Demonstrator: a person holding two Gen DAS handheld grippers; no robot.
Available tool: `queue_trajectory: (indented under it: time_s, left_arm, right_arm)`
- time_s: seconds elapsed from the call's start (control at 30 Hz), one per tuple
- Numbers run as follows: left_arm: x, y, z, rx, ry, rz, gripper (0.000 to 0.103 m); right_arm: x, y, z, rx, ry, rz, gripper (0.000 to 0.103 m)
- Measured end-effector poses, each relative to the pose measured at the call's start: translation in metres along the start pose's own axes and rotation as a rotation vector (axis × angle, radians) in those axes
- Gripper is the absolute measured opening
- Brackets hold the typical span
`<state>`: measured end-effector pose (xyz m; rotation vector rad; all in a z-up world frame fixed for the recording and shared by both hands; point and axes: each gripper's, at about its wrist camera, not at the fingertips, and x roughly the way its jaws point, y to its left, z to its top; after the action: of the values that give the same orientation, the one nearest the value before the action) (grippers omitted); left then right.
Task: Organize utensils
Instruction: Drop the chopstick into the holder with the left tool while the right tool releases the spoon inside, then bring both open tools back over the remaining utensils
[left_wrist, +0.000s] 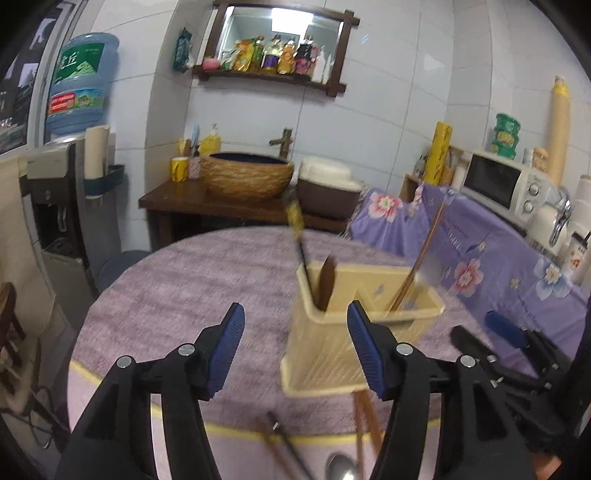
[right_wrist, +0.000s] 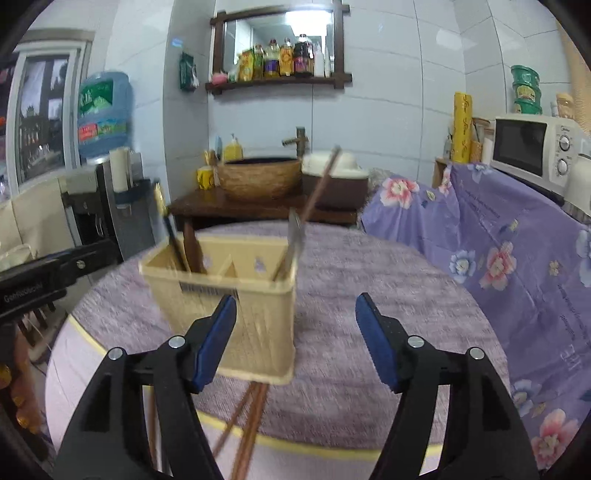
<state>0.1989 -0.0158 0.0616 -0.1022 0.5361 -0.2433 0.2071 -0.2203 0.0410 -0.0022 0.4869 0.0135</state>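
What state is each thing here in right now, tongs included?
Left tongs: open, empty.
Right tongs: open, empty.
Utensil holder: upright on the table, partly filled.
Black-handled utensil: standing in holder, leaning.
Brown chopsticks: lying loose on the table.
Metal spoon: lying at the table edge.

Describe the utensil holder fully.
The holder is a cream, plastic-looking rectangular box with slatted walls, a rim and a divider making compartments. It stands upright on the purple table. A black-handled utensil and a brown one lean in one end, a chopstick in the other. Neither gripper touches it.
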Motion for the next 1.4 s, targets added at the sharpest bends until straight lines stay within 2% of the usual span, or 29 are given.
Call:
queue_trajectory:
  time_s: [0.07,0.17,0.27,0.37,0.57,0.73,0.97,1.1,1.3,1.4]
  left_arm:
    - [0.003,0.006,-0.022,0.001,0.055,0.025,0.058]
    - [0.012,0.011,-0.061,0.010,0.151,0.062,0.058]
    - [0.021,0.012,-0.094,0.006,0.246,0.058,0.056]
    - [0.025,0.007,-0.112,0.030,0.282,0.065,0.056]
    - [0.025,0.003,-0.124,0.060,0.300,0.079,0.056]
    - [0.029,0.002,-0.129,0.067,0.329,0.090,0.056]
    - [0.030,0.001,-0.135,0.106,0.336,0.110,0.056]
    - [0.023,0.017,-0.132,0.055,0.345,0.114,0.056]
    - [0.014,0.029,-0.122,-0.004,0.315,0.135,0.056]
    - [0.016,0.032,-0.121,-0.016,0.311,0.151,0.056]
  right_arm:
    - [0.001,0.000,-0.018,-0.007,0.055,-0.006,0.069]
    - [0.009,0.001,-0.059,-0.006,0.186,-0.014,0.069]
    - [0.016,0.001,-0.090,0.017,0.282,-0.009,0.069]
    - [0.019,0.003,-0.112,0.035,0.341,-0.001,0.069]
    - [0.011,0.017,-0.115,0.009,0.339,0.016,0.069]
    - [0.017,0.024,-0.119,-0.010,0.373,0.018,0.069]
    - [0.017,0.011,-0.119,-0.010,0.402,-0.014,0.069]
    - [0.009,-0.013,-0.115,0.023,0.384,-0.061,0.069]
    - [0.010,-0.030,-0.107,0.152,0.365,0.015,0.069]
    - [0.012,-0.028,-0.104,0.173,0.351,0.023,0.069]
